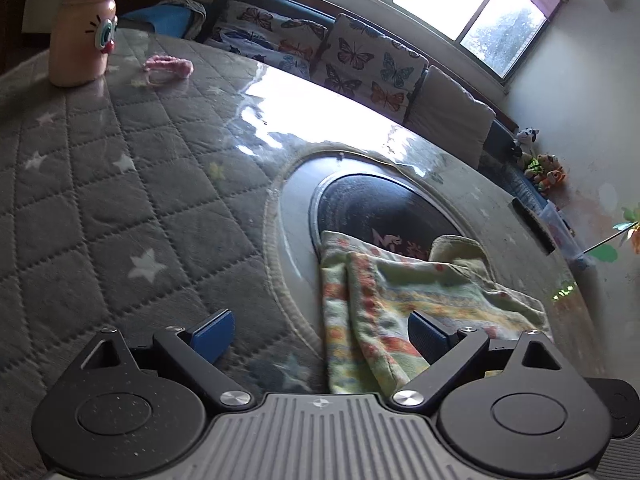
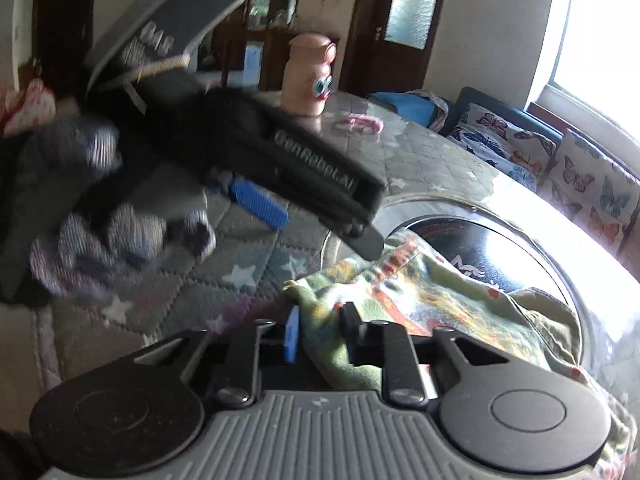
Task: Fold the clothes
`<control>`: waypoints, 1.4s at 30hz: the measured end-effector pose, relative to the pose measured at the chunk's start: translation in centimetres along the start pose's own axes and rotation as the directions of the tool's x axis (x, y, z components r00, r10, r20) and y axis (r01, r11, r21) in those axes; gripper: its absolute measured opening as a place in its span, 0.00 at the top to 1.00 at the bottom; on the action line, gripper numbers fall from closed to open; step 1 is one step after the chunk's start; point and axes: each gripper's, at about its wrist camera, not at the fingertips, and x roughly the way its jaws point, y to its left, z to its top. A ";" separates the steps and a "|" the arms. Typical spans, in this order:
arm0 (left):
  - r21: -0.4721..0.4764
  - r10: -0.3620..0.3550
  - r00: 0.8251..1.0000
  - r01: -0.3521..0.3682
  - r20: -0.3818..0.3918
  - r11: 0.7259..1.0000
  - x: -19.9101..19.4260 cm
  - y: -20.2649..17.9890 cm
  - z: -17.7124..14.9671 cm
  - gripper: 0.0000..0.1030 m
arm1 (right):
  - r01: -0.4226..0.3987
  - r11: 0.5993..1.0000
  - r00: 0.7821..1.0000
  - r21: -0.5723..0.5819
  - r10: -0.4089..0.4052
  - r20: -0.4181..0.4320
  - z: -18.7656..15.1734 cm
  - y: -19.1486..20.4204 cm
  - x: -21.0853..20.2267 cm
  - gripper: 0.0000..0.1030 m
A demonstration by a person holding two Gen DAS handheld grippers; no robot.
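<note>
You grasp the garment [image 2: 400, 304] edge with your right gripper [image 2: 320, 334]; your left gripper [image 1: 320, 336] gapes released; pinch the corner at three o'clock next.

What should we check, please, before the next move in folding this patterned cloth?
1. Right gripper clamped on the cloth: ok, its jaws are nearly together with a bunched edge between them.
2. Left gripper holding the cloth: not ok, jaws wide open; one finger lies over the fabric, the other over the quilted mat.
3. Cloth spread flat: not ok, it lies rumpled and doubled over.
4. Bottle and pink hair tie clear of the cloth: ok, both stand well apart from it.
5. Far edge of the cloth free: cannot tell.
</note>
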 end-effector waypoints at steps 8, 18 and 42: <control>-0.116 -0.111 0.992 0.103 -0.061 0.988 1.2 -1.3 0.3 0.28 | -0.022 0.994 0.997 0.103 0.014 0.075 -0.1 -2.2 -3.2 0.85; -0.220 -0.173 0.980 0.147 -0.103 0.964 2.7 -1.0 -0.8 0.82 | -0.053 0.991 0.995 0.124 0.042 0.089 -2.3 -2.5 -5.0 0.81; -0.201 -0.148 0.985 0.127 -0.092 0.971 3.0 -1.5 -0.9 0.86 | 0.393 0.786 0.914 0.478 -0.389 -0.112 -11.9 -19.1 -6.1 0.65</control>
